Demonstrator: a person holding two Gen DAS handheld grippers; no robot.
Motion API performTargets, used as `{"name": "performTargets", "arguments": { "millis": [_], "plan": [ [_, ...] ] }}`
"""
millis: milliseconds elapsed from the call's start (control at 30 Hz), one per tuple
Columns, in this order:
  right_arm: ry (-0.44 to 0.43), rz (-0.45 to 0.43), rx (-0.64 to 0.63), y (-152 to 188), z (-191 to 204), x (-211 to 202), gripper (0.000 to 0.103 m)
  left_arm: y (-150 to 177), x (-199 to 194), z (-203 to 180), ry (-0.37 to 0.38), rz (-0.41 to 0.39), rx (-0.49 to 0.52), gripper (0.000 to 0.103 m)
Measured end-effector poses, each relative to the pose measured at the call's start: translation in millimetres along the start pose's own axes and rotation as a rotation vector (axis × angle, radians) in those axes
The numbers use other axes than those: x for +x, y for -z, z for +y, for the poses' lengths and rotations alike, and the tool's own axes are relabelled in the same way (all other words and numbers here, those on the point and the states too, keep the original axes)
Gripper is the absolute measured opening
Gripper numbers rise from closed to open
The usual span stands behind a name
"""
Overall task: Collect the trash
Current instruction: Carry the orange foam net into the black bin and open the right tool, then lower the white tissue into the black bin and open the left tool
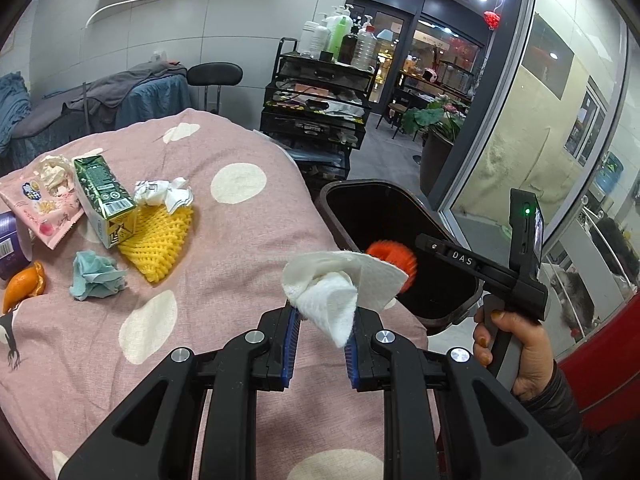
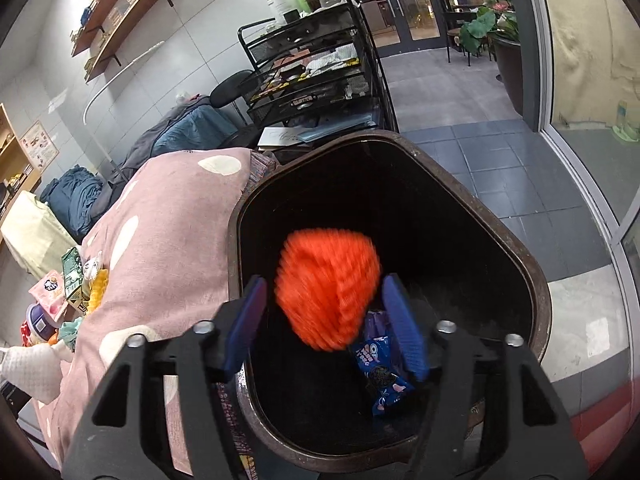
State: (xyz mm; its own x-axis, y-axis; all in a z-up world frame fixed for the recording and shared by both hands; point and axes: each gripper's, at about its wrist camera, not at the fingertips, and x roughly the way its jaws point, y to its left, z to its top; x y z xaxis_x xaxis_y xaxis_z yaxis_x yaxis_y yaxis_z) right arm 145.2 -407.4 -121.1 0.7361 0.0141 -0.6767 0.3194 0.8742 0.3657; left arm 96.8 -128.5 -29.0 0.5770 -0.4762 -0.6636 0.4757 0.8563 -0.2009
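My left gripper [image 1: 322,334] is shut on a crumpled white paper towel [image 1: 340,286], held above the pink dotted cloth [image 1: 224,248] near the dark trash bin [image 1: 460,312]. My right gripper [image 2: 324,320] is open over the bin [image 2: 536,280]. An orange foam fruit net [image 2: 328,284], blurred, is between its fingers without touching them, over the bin's mouth. A blue snack wrapper [image 2: 380,376] lies inside the bin. On the cloth lie a green carton [image 1: 104,196], a yellow foam net [image 1: 160,240], a crumpled white wrapper [image 1: 162,194], a teal tissue [image 1: 96,276], a pink snack bag [image 1: 48,208] and orange peel [image 1: 24,284].
A purple cup [image 1: 12,240] stands at the cloth's left edge. A black wire cart [image 1: 316,116] with bottles stands behind the bed. A glass wall [image 1: 540,128] and tiled floor [image 2: 500,168] lie to the right of the bin.
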Motion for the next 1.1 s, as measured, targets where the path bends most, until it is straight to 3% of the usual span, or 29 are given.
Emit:
{"name": "performTargets", "arguments": {
  "millis": [233,600,1100],
  "plan": [
    [0.011,-0.067,-0.008,4,2,-20,0.079,-14,16,-18,0.040,0.027,0.034,0.020],
    [0.073,-0.180,0.042,-3,-17,-58,0.081,-39,58,-44,0.122,0.100,0.067,0.020],
    [0.133,-0.213,0.092,-6,-44,-71,0.081,-65,125,-80,0.159,0.222,0.097,0.020]
  ]
}}
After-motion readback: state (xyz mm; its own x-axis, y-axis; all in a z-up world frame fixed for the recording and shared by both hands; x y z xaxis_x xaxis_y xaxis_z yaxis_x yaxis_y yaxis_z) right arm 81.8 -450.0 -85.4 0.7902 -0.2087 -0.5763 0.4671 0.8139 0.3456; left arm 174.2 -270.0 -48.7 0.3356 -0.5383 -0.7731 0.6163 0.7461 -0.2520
